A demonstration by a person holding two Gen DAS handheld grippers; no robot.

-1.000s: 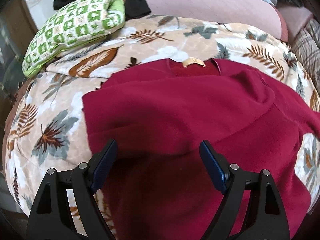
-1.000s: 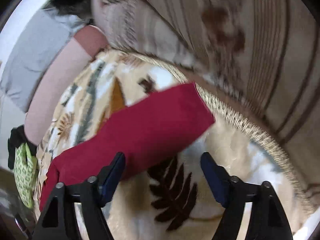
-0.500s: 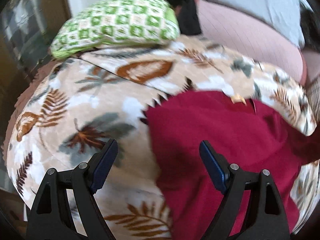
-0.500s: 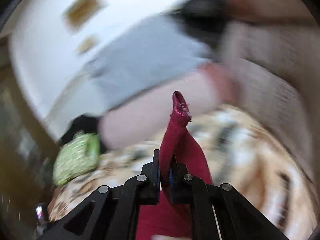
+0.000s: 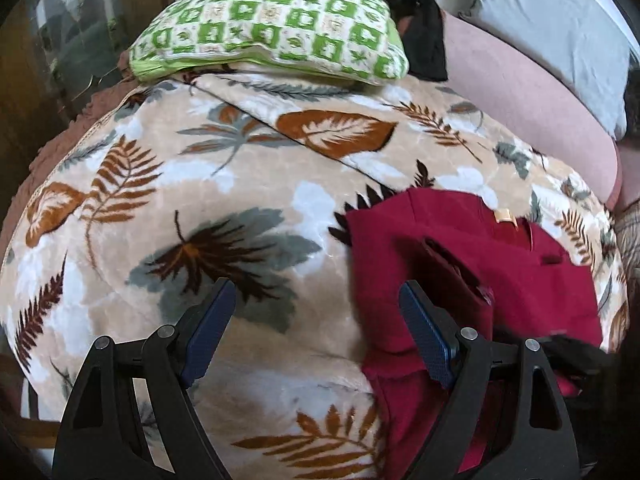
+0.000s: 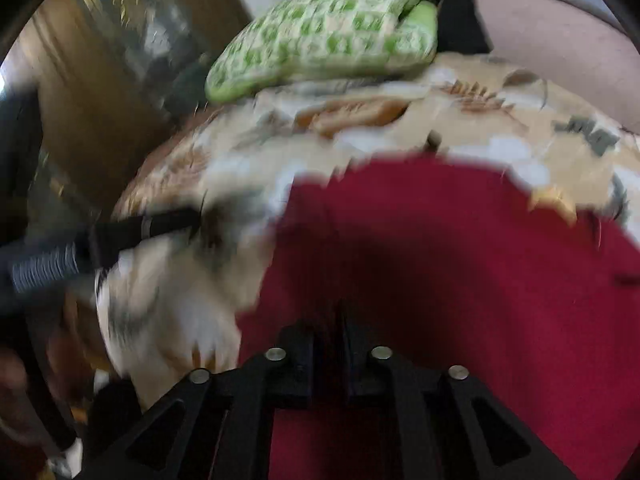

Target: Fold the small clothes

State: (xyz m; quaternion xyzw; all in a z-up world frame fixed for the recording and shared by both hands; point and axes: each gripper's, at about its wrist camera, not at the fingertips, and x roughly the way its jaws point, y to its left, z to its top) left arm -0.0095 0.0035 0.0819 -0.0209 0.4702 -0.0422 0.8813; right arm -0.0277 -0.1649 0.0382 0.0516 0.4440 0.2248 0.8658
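Observation:
A dark red garment [image 5: 500, 264] lies on the leaf-print blanket [image 5: 200, 200], at the right in the left wrist view, its tan neck label [image 5: 505, 216] at the far side. A red sleeve [image 5: 452, 264] is laid across its body. My left gripper [image 5: 316, 332] is open and empty, its right finger over the garment's left edge. My right gripper [image 6: 328, 340] is shut on the red garment [image 6: 460, 260]; that view is blurred. The right gripper's black body shows low on the right in the left wrist view [image 5: 576, 356].
A green checked pillow [image 5: 272, 24] lies at the blanket's far edge, black clothing [image 5: 416, 20] behind it. A pink bolster [image 5: 532, 108] and grey cushion [image 5: 552, 20] are at the far right. Dark wooden furniture [image 6: 100, 92] stands to the left.
My right gripper shut on the sleeve, lifted it and carried it leftward over the garment's body. My left gripper swung left, so the garment now sits at the right of its view.

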